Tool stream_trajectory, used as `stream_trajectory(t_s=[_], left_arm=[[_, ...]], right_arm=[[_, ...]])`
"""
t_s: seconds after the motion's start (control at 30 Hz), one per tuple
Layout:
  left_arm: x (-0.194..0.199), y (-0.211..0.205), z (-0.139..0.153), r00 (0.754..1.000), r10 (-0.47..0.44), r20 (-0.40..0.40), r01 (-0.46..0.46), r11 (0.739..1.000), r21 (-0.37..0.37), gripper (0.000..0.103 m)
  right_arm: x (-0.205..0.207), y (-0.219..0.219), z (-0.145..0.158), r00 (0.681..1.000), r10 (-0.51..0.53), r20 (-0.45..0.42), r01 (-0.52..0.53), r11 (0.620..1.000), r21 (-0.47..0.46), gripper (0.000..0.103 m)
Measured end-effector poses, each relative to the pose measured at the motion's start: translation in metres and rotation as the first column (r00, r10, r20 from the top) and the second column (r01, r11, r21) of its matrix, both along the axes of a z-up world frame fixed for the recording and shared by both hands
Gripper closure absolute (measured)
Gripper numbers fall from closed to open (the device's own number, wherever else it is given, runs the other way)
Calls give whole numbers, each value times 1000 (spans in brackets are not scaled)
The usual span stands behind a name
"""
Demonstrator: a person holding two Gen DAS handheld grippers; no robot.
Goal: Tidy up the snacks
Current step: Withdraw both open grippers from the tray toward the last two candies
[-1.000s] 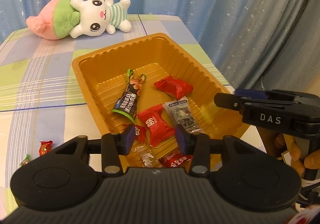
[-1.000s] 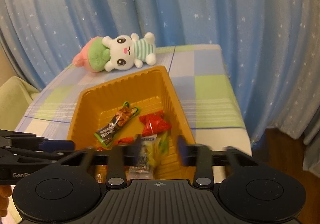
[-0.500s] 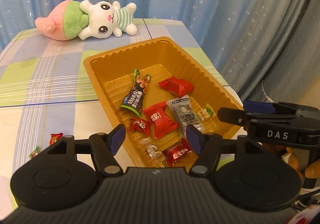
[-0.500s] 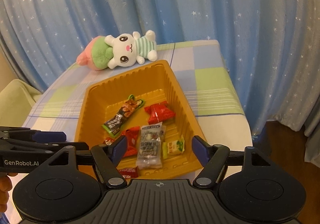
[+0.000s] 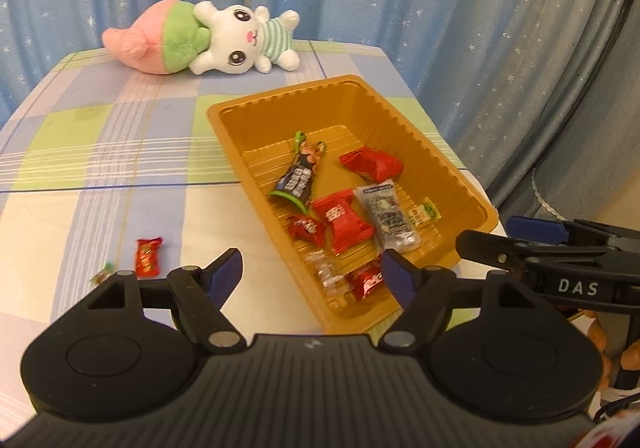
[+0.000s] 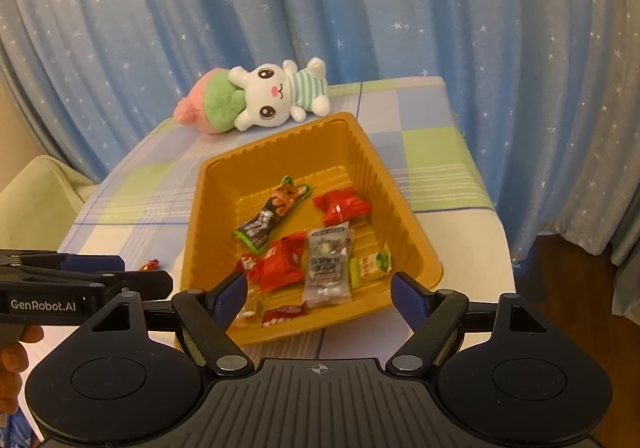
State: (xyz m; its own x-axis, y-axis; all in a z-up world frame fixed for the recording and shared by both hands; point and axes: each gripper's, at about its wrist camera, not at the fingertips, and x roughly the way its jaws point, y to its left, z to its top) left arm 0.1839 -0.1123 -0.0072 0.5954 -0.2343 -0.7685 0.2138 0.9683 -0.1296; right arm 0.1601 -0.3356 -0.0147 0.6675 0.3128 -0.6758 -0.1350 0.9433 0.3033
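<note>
Left tool: jaws opening, wide apart, nothing gripped; its blue fingertips hang above the near-left corner of the orange tray, w/ a clear-wrapped candy and a small red candy seen in the gap below, untouched. Right tool: jaws also opening, wide, empty, over the tray's near edge; no pad touches a snack. Inside the tray: grey-and-white packet, yellow-green candy, big red packet, small red twist-wrap candy, dark bar w/ green ends lying diagonal, red pillow pack toward the far right. Outside, on the checked surface left of the tray: one red candy and, just beside it, a tiny green-red piece, too small to identify. Plush rabbit lies at the far edge, apart from the tray, in front of a blue star curtain. Fingers of a hand show under the left tool in the right wrist view.
</note>
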Motion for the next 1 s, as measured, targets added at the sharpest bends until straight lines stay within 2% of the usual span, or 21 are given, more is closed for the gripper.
stream_trajectory(t_s=[0.57, 1.0], left_arm=[[-53, 55, -1, 995, 89, -46, -87, 995, 38, 28], [-82, 107, -14, 978, 185, -100, -180, 982, 52, 28]], right_arm=[[-42, 49, -4, 993, 99, -56, -99, 995, 4, 24], [-53, 95, -12, 976, 192, -101, -191, 981, 11, 24]])
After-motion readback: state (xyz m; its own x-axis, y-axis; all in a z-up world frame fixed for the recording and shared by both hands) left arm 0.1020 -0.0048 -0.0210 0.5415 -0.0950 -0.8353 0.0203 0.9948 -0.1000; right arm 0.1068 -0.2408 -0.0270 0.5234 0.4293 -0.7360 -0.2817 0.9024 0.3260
